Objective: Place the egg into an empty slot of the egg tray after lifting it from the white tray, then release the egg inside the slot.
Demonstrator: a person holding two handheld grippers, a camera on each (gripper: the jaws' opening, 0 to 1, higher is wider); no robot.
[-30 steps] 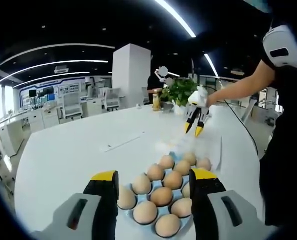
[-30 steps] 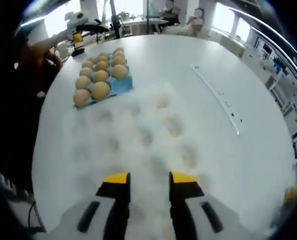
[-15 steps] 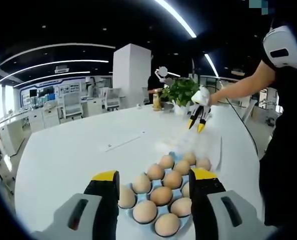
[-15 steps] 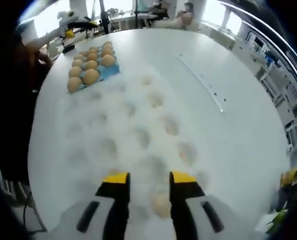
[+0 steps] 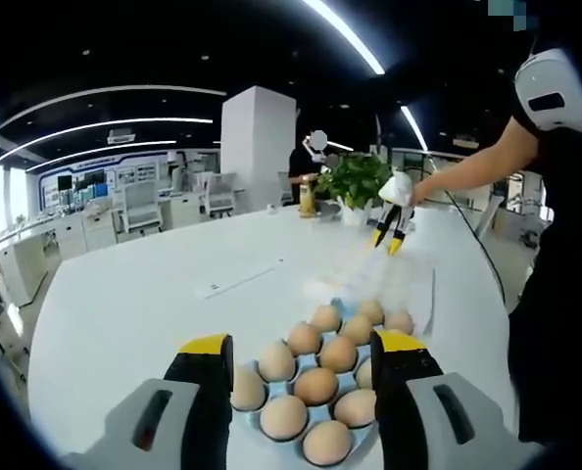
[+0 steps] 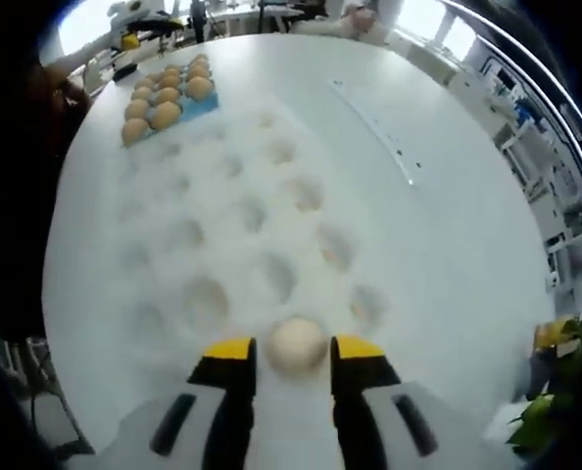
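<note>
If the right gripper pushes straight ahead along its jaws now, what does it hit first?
Most likely the egg, which sits between the right gripper tips in the white tray. The jaws look open around it; contact is unclear.

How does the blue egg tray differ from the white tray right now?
The blue egg tray is nearly full of brown eggs; the white tray shows mostly empty dimples and one pale egg, between the right gripper's open jaws. The blue egg tray looks smaller and lies farther away. Both rest on the white table.
</note>
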